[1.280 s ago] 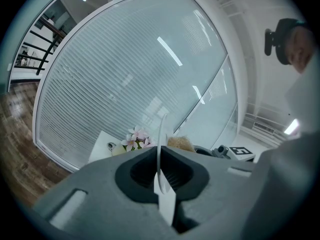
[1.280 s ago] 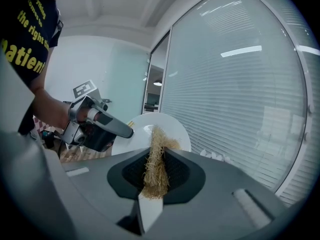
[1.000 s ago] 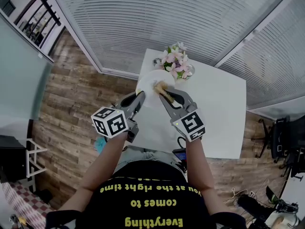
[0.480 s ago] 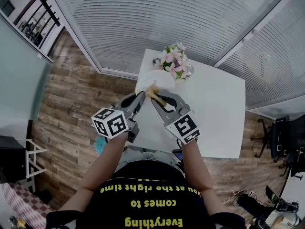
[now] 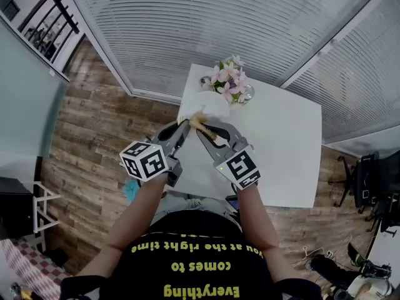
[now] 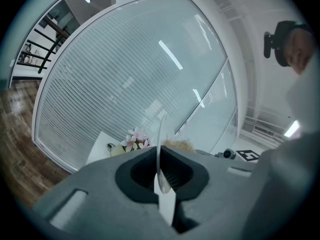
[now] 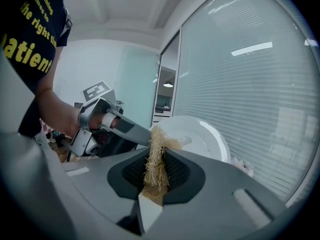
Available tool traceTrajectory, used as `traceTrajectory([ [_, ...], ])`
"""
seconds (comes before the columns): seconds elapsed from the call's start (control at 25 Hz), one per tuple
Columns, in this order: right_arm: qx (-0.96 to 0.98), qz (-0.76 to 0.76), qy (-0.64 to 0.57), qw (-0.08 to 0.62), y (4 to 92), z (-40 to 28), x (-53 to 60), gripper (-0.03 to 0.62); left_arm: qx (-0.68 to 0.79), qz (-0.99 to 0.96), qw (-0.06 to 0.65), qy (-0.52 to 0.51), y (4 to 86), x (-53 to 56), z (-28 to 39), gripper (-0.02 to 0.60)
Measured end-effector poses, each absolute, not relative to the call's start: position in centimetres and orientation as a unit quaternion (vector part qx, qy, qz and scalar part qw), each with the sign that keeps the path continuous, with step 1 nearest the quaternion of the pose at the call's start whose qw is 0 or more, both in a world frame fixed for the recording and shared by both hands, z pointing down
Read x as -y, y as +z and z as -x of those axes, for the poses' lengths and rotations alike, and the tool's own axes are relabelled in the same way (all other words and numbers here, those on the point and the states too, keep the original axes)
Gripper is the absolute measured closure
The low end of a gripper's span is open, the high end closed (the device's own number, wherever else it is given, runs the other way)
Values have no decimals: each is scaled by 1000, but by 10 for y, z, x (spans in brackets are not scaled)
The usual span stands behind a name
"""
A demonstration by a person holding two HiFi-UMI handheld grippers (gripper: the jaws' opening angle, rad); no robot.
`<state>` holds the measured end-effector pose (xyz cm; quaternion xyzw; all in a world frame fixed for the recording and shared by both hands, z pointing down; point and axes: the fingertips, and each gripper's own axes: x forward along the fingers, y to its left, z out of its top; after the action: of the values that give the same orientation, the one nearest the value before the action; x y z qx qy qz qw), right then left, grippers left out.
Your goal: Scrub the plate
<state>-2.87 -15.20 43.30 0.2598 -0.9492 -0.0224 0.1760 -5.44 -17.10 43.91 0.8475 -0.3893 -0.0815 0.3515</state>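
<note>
Above the near corner of the white table (image 5: 284,155), the person holds both claws up, close together and pointing away from the body. The left claw (image 6: 160,151) is squeezed almost fully shut on the rim of a white plate (image 7: 198,137). The plate stands on edge between its jaws and rises up and ahead of their tips. The right claw (image 7: 156,155), just to the right of the left one, has its jaws only a little apart and clamped on a tan, fibrous scrub pad (image 7: 156,141). The frayed end of the pad sticks out past the jaw tips and lies against the face of the plate, close to where the left claw grips the rim. The right claw points slightly downward and angles in towards the left claw. A marker cube (image 5: 147,161) sits at the back of the left claw, and another (image 5: 240,169) sits at the back of the right. Beyond the plate, ahead of both claws, a bunch of pink and white flowers (image 5: 228,80) stands on the table. Slatted window blinds (image 5: 206,24) fill the wall behind it. A wooden floor (image 5: 94,124) stretches off to the left of the left claw.
</note>
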Motion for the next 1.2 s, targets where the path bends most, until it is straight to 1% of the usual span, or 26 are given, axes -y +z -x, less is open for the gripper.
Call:
traceTrajectory([
  [0.36, 943, -280, -18, 180, 431, 20, 160, 545, 389, -848, 350, -81, 437, 171, 55, 574],
  [1.2, 913, -365, -9, 182, 426, -41, 192, 545, 386, -853, 341, -80, 430, 175, 55, 572],
])
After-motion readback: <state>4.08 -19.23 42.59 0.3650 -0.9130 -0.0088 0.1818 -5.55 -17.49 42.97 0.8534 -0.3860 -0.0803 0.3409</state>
